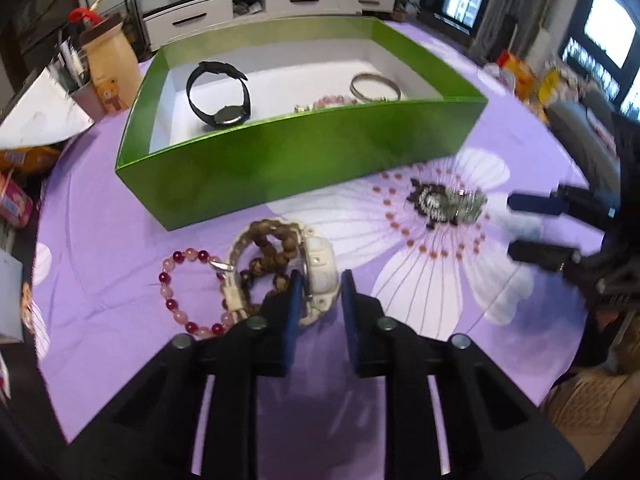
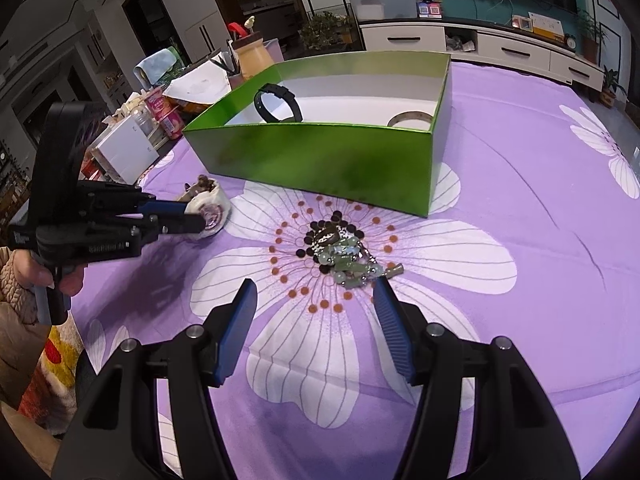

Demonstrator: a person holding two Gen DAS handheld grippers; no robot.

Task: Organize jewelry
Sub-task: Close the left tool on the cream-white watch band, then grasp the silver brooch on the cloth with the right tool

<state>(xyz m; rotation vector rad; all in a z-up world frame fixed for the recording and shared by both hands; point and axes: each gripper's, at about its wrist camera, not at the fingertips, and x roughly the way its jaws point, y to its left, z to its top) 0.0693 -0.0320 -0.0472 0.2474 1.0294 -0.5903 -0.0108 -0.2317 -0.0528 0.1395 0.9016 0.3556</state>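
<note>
Left gripper [image 1: 320,280] straddles the white watch [image 1: 316,276] beside the green box [image 1: 304,160], fingers spread, not clamped. Right gripper [image 2: 316,296], fingers released, hovers near the bead pile [image 2: 340,252].

The bench [image 2: 520,208] is covered by a purple cloth [image 1: 132,312] printed with large white flowers. A green open box [image 1: 304,160] is set on it toward the far edge. On the middle of a printed flower, just in front of the box, a tangled heap of dark and pale green beads [image 2: 340,252] is laid. Nearer the left edge a white watch [image 1: 316,272] is seen, with a brown bead bracelet [image 1: 268,256] lying through its strap and a red and pink bead bracelet [image 1: 188,292] touching it on its left. Cartons, papers and a tan cup [image 1: 110,72] are crowded at the far left corner.
</note>
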